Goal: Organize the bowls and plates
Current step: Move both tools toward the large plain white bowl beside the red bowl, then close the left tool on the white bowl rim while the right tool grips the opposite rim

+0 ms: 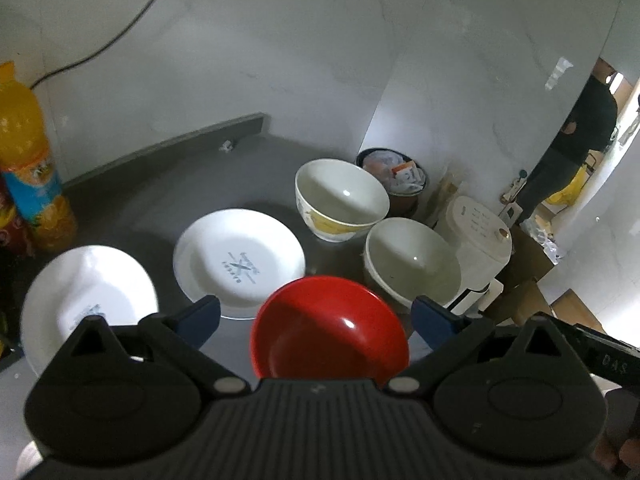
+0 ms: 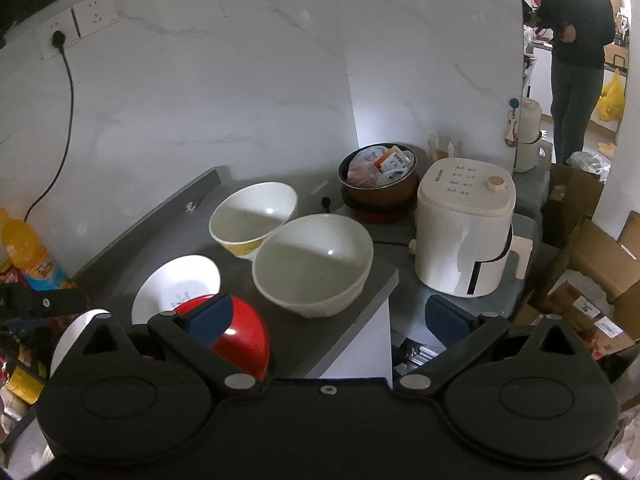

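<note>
On the grey counter lie two white plates, one in the middle and one at the left. Behind them stand a white bowl with a yellow pattern and a plain white bowl. A red bowl sits nearest, between the blue pads of my left gripper, which is open above it. In the right wrist view my right gripper is open over the counter's front edge, close to the plain white bowl, with the red bowl behind its left finger.
A white air fryer and a brown pot with bags in it stand to the right. Orange drink bottles stand at the left wall. Cardboard boxes lie on the floor, and a person stands in the doorway.
</note>
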`<state>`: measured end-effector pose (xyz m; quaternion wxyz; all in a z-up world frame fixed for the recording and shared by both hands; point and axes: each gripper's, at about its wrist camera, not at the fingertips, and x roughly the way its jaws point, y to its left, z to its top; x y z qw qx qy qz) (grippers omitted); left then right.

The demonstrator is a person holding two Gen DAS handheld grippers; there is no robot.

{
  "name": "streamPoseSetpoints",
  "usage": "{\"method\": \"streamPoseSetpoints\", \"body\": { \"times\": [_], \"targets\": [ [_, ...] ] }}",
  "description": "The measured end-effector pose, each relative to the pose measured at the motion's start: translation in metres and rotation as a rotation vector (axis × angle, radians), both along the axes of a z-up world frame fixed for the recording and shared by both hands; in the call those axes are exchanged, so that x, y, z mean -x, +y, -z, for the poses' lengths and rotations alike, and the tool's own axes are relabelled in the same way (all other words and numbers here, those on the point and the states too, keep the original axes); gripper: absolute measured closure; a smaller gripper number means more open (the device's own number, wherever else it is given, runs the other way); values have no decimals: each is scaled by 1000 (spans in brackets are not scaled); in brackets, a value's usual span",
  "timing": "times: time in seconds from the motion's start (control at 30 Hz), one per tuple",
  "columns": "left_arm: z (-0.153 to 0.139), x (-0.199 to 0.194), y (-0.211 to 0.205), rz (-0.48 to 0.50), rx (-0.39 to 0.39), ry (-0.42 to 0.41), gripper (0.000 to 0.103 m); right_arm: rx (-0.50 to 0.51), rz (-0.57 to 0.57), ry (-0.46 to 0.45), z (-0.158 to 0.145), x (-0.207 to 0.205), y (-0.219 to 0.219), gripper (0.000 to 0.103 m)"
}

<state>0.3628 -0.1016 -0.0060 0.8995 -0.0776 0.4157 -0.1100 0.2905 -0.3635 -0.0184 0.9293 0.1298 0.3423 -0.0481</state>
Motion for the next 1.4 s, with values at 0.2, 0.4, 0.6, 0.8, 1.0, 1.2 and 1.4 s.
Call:
{"method": "streamPoseSetpoints", "body": {
  "times": [0.2, 0.4, 0.6, 0.8, 1.0, 1.2, 1.4],
  "targets": [
    [11, -26, -21, -29, 29, 15, 3, 9, -22, 33, 9, -30, -16, 16],
    [21, -51, -45, -35, 29, 33, 7, -14, -41, 60, 25, -58, -36, 19],
    [37, -75, -65, -39, 35, 64, 15, -57, -50, 106, 45, -88, -51, 29],
    [51, -99, -82, -32, 39, 85, 24, -66, -73, 138, 64, -115, -53, 35],
    [77, -125, -96, -28, 28, 148, 40, -76, -64, 208, 86, -137, -56, 45],
    [99, -142, -106, -22, 35, 206, 53, -92, -72, 265, 103, -153, -58, 58],
    [120, -155, -112, -24, 37, 271, 74, -135, -72, 300, 116, -163, -60, 68]
  ]
}}
